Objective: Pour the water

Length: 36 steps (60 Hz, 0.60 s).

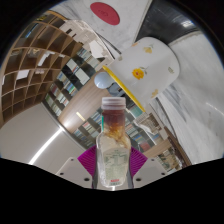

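My gripper (113,170) is shut on a clear plastic water bottle (114,140) with a white cap and a pale printed label. The bottle stands upright between the magenta pads (88,163), which press on its lower body from both sides. The bottle is lifted and the view is tilted upward toward the ceiling. A white cup-shaped object with a yellow rim (148,68) shows beyond and above the bottle, to the right of its cap.
Wooden lattice shelving (30,85) rises at the left. Ceiling panels with light strips (190,60) run overhead at the right. A round red and white sign (106,12) hangs on the ceiling far above.
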Each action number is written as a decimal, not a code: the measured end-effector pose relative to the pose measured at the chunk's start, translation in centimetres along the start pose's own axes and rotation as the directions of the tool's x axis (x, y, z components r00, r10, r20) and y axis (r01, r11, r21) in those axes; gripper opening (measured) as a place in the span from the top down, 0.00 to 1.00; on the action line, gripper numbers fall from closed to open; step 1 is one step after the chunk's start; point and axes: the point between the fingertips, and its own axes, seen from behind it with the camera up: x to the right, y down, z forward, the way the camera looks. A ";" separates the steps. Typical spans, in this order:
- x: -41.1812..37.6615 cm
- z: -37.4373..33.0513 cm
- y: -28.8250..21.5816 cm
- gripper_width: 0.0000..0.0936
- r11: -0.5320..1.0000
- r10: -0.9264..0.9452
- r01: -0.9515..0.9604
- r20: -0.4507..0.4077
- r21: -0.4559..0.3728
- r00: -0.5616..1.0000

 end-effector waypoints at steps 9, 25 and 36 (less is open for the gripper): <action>-0.9 0.9 1.4 0.57 0.994 -0.095 0.094 -0.017 -0.051 0.995; -13.7 3.3 5.3 0.57 0.519 -0.852 0.853 0.050 -0.050 0.521; -21.4 2.3 0.4 0.57 -0.208 -0.974 0.977 -0.096 0.040 -0.204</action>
